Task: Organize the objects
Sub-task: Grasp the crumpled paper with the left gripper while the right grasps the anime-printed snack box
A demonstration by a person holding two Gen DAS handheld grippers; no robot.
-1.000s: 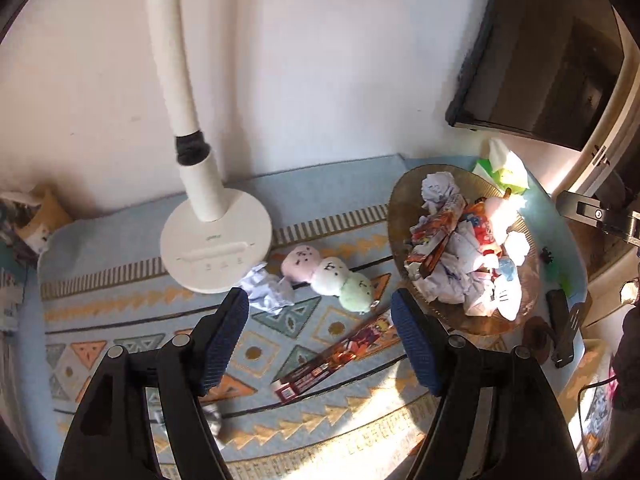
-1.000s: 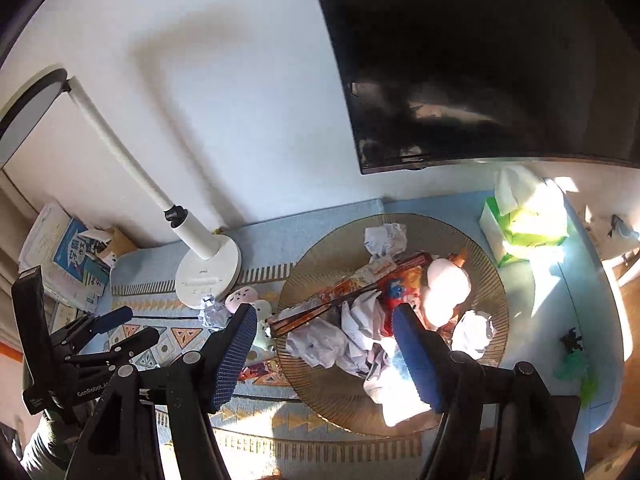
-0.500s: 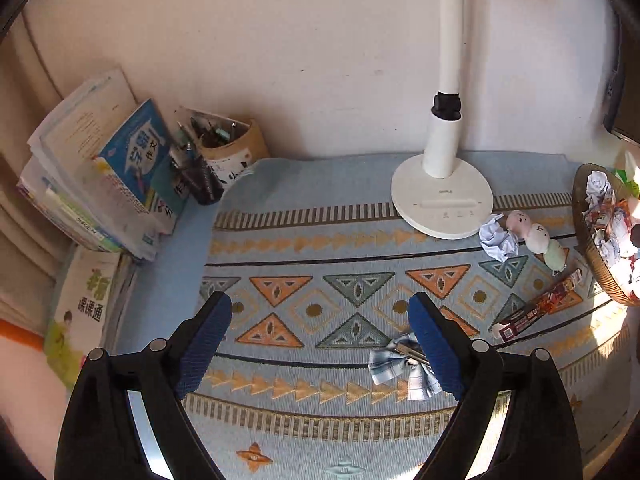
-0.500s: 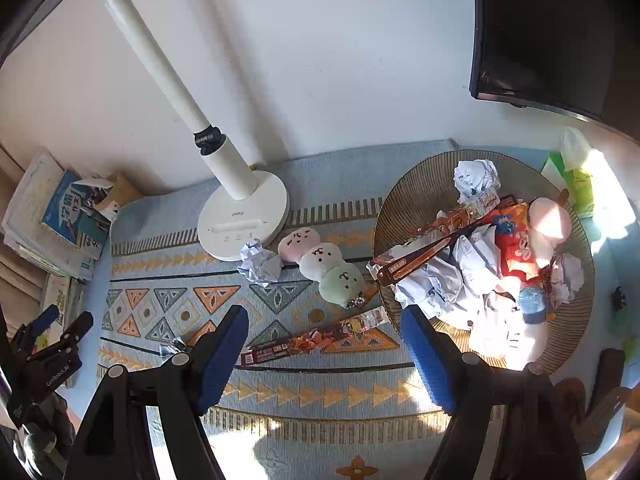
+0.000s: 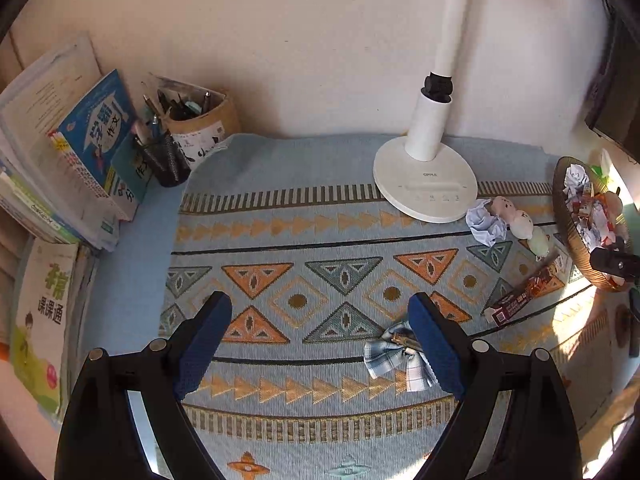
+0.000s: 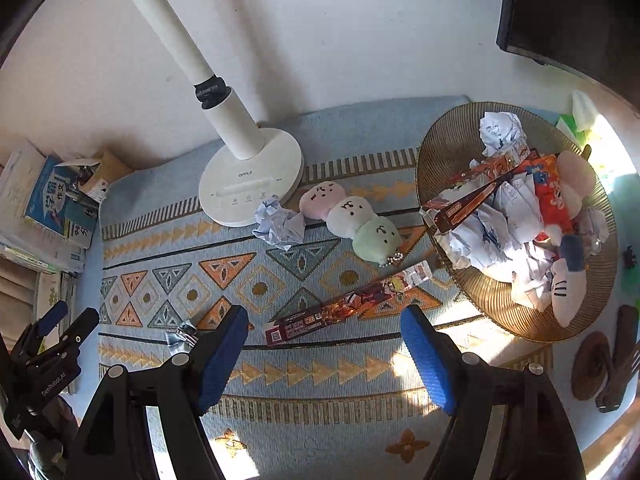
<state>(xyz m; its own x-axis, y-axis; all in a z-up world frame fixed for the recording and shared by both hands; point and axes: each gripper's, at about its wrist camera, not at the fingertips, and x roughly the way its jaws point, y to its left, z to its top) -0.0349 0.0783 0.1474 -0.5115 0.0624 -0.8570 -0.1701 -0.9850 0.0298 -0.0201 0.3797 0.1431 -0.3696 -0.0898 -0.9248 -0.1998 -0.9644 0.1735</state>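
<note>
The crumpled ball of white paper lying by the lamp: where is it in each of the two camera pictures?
Left wrist view: the crumpled ball of white paper lies far right, at mid-height.
Right wrist view: it lies left of centre, in the upper half.
Shared landmark: the round white lamp base, which the paper touches in both views.
</note>
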